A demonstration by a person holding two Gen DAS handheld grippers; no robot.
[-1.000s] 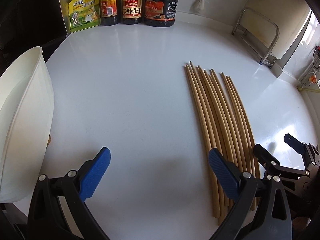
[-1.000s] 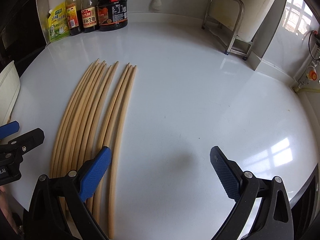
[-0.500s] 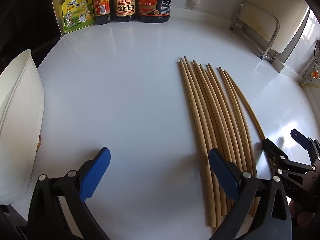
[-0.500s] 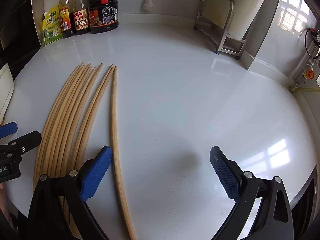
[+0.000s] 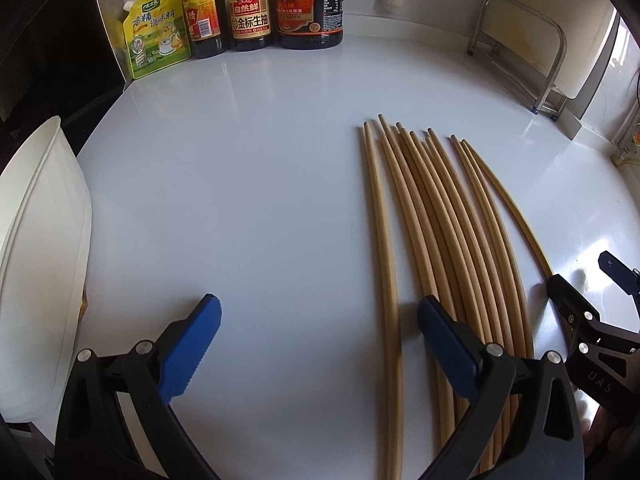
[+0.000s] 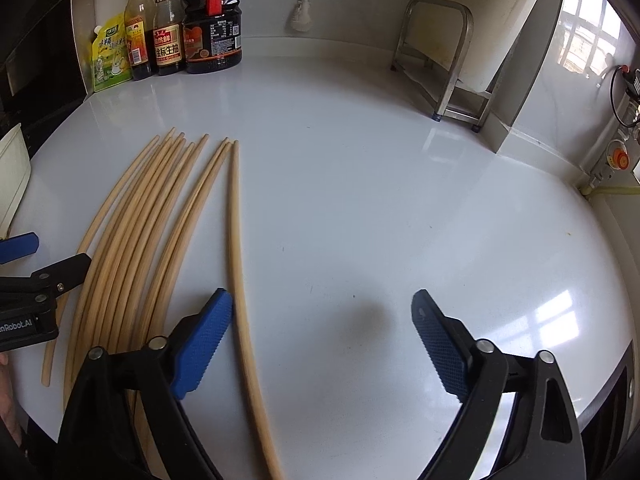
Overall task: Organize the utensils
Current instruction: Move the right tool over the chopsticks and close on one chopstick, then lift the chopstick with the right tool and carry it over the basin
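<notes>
Several long bamboo chopsticks (image 5: pixel 448 232) lie side by side on the white counter (image 5: pixel 240 200), tips pointing away. My left gripper (image 5: pixel 320 340) is open over their near ends; the leftmost chopstick (image 5: pixel 384 264) lies apart from the bundle, between the jaws beside the right pad. My right gripper (image 6: pixel 322 336) has its jaws closing, still wide. One separated chopstick (image 6: pixel 236 264) lies between them next to the left pad, with no pad pressing on it. The bundle (image 6: pixel 140 240) lies left of that pad. Each gripper shows in the other's view: right gripper (image 5: pixel 580 270), left gripper (image 6: pixel 60 250).
A white container (image 5: pixel 40 260) stands at the counter's left edge. Sauce bottles (image 5: pixel 248 4) and a yellow pouch (image 5: pixel 156 40) line the back wall. A metal rack (image 6: pixel 440 60) stands at the back right. A person's hand (image 6: pixel 8 400) shows at the left edge.
The rightmost chopstick has slid away from the bundle toward the right gripper, and the leftmost one has split off to the left. Both cameras have edged closer to the counter.
</notes>
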